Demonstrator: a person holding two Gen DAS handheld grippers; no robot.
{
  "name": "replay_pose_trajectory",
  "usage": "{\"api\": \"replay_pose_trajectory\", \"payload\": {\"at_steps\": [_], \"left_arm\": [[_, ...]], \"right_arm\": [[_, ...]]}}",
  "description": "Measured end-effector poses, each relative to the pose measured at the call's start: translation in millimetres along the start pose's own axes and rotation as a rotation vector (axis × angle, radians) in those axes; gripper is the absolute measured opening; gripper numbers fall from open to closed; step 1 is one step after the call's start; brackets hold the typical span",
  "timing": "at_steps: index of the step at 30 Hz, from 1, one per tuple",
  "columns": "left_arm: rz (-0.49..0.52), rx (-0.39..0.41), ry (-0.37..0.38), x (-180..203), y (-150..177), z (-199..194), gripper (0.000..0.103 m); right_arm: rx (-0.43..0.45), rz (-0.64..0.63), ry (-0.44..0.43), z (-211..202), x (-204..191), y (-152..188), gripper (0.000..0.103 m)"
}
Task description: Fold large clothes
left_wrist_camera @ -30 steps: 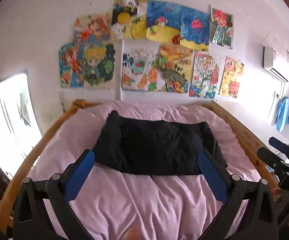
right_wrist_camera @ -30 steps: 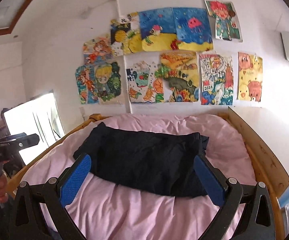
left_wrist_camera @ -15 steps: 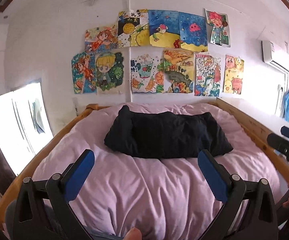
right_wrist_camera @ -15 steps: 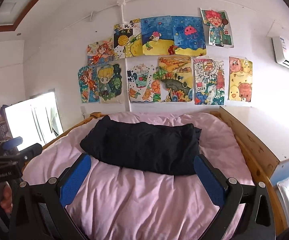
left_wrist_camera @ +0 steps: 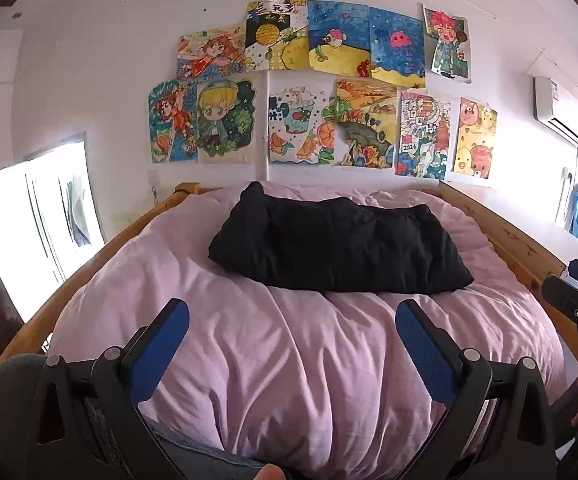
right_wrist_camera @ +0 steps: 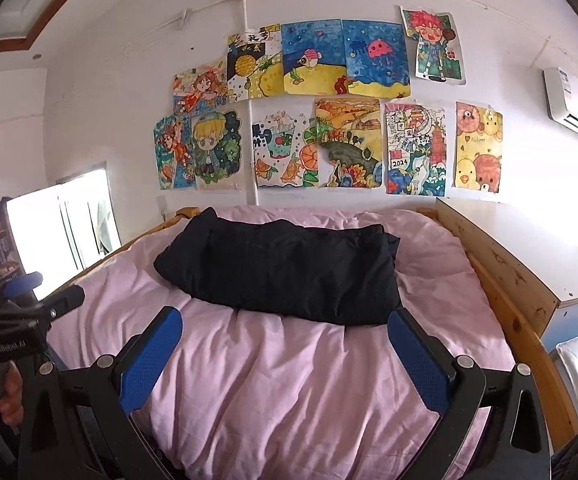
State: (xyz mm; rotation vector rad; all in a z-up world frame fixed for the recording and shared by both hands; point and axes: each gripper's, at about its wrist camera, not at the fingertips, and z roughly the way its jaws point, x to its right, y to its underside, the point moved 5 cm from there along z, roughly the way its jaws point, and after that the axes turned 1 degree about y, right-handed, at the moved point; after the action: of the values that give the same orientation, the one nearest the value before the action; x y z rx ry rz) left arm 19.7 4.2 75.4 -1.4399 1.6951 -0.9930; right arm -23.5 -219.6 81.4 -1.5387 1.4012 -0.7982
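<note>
A black garment [left_wrist_camera: 337,248] [right_wrist_camera: 285,268] lies folded into a thick rectangle on the far half of the pink duvet [left_wrist_camera: 289,360] [right_wrist_camera: 289,380]. My left gripper [left_wrist_camera: 292,316] hangs open over the near part of the bed, well short of the garment, with nothing between its blue pads. My right gripper [right_wrist_camera: 284,322] is open too and holds nothing; its right pad sits close to the garment's near edge in the view. Each gripper shows at the side of the other's view, held by a hand.
The bed has a wooden frame [right_wrist_camera: 517,300] [left_wrist_camera: 517,248]. Several children's drawings [left_wrist_camera: 329,92] cover the wall behind it. A bright window [left_wrist_camera: 29,232] is on the left, a white cabinet [right_wrist_camera: 549,264] and an air conditioner [left_wrist_camera: 561,112] on the right.
Both grippers have pulled back and lowered away from the garment, so it now sits farther off and flatter in both views. The garment itself has not moved.
</note>
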Motion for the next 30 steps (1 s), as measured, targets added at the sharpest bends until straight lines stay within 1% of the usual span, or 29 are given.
{"api": "replay_pose_trajectory", "payload": {"at_steps": [13, 30], "left_arm": [[0.012, -0.01, -0.014, 1.5, 2.9, 1.5, 0.102], [0.015, -0.007, -0.017, -2.0, 5.2, 3.3, 0.102]], "right_arm": [[-0.036, 0.026, 0.009, 10.4, 9.1, 10.0, 0.103], [-0.038, 0.027, 0.008, 10.6, 10.9, 10.7, 0.103]]}}
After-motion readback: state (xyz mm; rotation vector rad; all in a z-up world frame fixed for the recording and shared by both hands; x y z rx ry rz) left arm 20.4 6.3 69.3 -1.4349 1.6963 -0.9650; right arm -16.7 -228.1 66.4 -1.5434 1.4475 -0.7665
